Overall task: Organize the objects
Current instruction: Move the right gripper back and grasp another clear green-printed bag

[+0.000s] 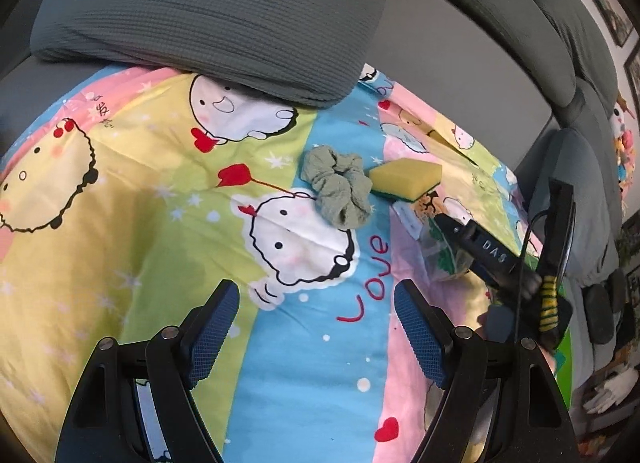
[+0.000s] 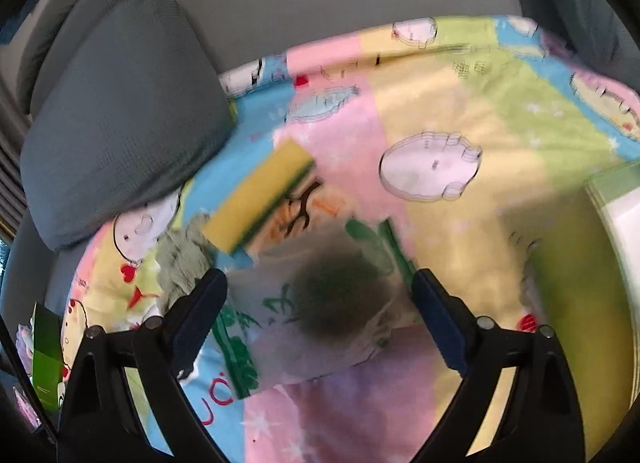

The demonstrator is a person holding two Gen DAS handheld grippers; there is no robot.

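A green scrunchie [image 1: 338, 191] and a yellow sponge with a green underside [image 1: 406, 177] lie side by side on a cartoon-print sheet [image 1: 160, 203]. A clear printed packet [image 1: 436, 247] lies right of them. My left gripper [image 1: 316, 327] is open and empty, low over the sheet, short of the scrunchie. My right gripper [image 2: 320, 315] is open, its fingers on either side of the packet [image 2: 320, 311], which holds something dark. It is seen from outside in the left wrist view [image 1: 450, 225]. The sponge [image 2: 256, 199] and scrunchie [image 2: 180, 263] lie beyond, to the left. The right wrist view is blurred.
A grey cushion [image 1: 216, 11] lies on the sheet's far edge, against the grey sofa back [image 1: 460, 43]. A green and white box [image 2: 616, 223] sits at the right, and a green card [image 2: 46, 355] at the left edge.
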